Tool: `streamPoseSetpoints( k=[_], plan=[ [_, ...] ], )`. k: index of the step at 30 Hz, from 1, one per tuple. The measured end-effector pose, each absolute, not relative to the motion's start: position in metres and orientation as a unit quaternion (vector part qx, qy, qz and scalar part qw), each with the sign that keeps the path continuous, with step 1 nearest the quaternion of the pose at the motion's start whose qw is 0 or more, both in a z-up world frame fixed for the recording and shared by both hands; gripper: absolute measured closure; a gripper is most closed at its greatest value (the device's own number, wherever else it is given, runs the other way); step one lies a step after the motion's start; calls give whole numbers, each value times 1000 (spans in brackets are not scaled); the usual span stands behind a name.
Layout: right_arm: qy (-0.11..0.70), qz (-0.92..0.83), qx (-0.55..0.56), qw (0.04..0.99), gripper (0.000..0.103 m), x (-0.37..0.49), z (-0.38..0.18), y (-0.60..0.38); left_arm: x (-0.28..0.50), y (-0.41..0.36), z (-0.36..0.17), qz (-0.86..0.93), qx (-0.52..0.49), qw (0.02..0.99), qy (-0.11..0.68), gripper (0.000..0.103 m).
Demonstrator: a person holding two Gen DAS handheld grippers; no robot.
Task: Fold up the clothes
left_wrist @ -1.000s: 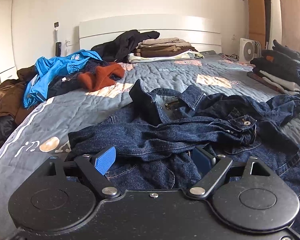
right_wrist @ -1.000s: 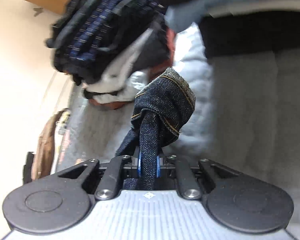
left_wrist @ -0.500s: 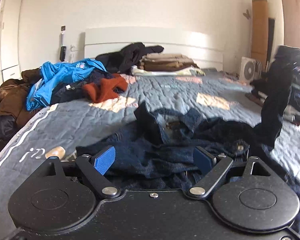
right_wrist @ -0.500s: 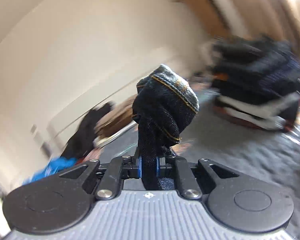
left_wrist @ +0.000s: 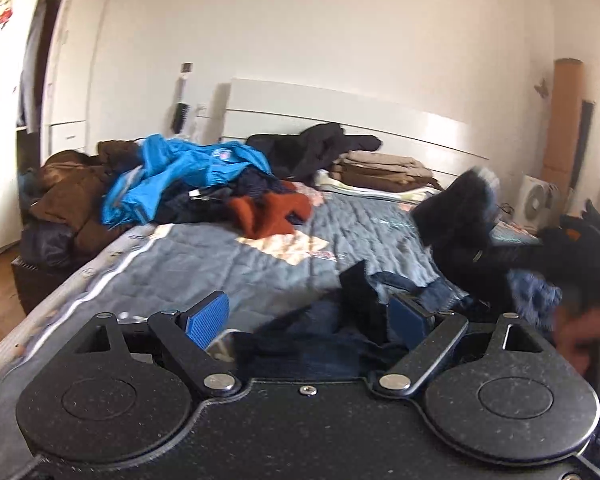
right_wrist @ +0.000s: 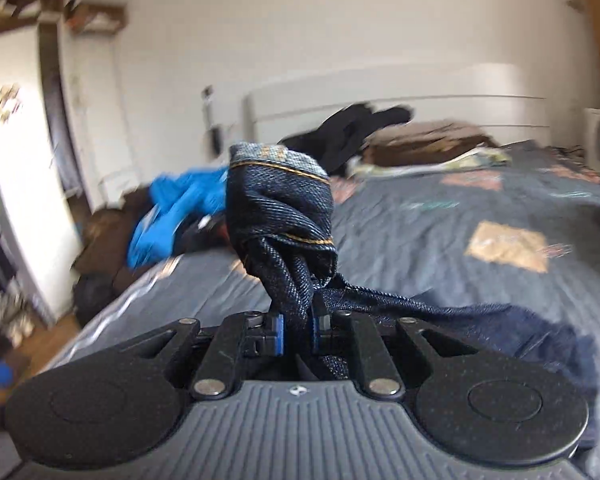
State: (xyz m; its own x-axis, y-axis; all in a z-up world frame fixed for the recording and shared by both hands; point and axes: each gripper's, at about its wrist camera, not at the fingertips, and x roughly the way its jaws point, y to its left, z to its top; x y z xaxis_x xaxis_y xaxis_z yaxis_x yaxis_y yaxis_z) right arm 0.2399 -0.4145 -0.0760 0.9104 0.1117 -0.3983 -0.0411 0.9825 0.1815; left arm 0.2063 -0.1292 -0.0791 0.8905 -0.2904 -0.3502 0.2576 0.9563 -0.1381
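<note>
R gripper (right_wrist: 296, 330) is clamped tight on a bunched denim cuff (right_wrist: 280, 200), the pads pinching the twisted fabric w/ the cuff end sticking up past them. From there the rest of the denim jacket (right_wrist: 480, 320) trails off to the right & down onto the bed (right_wrist: 440, 216). In the left wrist view the same raised cuff shows as a dark blur at right, mid-air, w/ the jacket body heaped just ahead of the L gripper (left_wrist: 312, 320). L gripper stands wide, nothing pressed between its pads; a flap of denim rises between them but isn't gripped.

Risks, as I judge them:
- Grip is on a twisted knot, not a flat edge, so the sleeve probably lands twisted & the fold goes crooked.
- Only one end held; the jacket's weight hangs off it, so the cuff could slip out if yanked.
- L claw free means nothing anchors the body; the whole jacket may drag across the quilt instead of folding.
- Loose flap by the L pads could snag.

Count: 2 grippers; 1 denim jacket in work; 1 bed; 1 unfolded pile (left_wrist: 188, 176) at far left (blue, rust, brown, dark items, exact no. unclear); 1 folded stack (left_wrist: 380, 170) by the headboard; 1 small fan (left_wrist: 538, 200) at right.
</note>
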Motion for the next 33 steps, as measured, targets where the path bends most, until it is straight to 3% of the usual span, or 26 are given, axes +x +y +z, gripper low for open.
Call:
streamPoseSetpoints(
  k=[9, 12, 15, 17, 20, 27, 31, 33],
  plan=[
    [260, 84, 6, 962, 90, 270, -116, -297, 220, -88, -83, -104, -57, 972, 202, 17],
    [320, 93, -30, 942, 87, 283, -148, -287, 224, -82, -88, -101, -56, 970, 216, 17],
    [341, 117, -55, 931, 76, 275, -168, -284, 226, -81, -91, -103, -53, 968, 222, 17],
    [350, 136, -47, 926, 56, 262, -162, -288, 225, -81, -93, -108, -56, 966, 226, 17],
    [337, 170, -17, 926, 43, 239, -144, -303, 224, -84, -94, -117, -57, 965, 227, 17],
    [259, 141, 37, 955, 32, 193, -95, -379, 222, -112, -110, -183, -57, 953, 234, 21],
    [268, 74, -5, 961, 30, 199, -95, -421, 243, -142, -109, -234, -32, 943, 236, 26],
    [277, 49, 1, 959, 30, 204, -101, -442, 270, -153, -112, -258, -43, 925, 276, 27]
  ],
)
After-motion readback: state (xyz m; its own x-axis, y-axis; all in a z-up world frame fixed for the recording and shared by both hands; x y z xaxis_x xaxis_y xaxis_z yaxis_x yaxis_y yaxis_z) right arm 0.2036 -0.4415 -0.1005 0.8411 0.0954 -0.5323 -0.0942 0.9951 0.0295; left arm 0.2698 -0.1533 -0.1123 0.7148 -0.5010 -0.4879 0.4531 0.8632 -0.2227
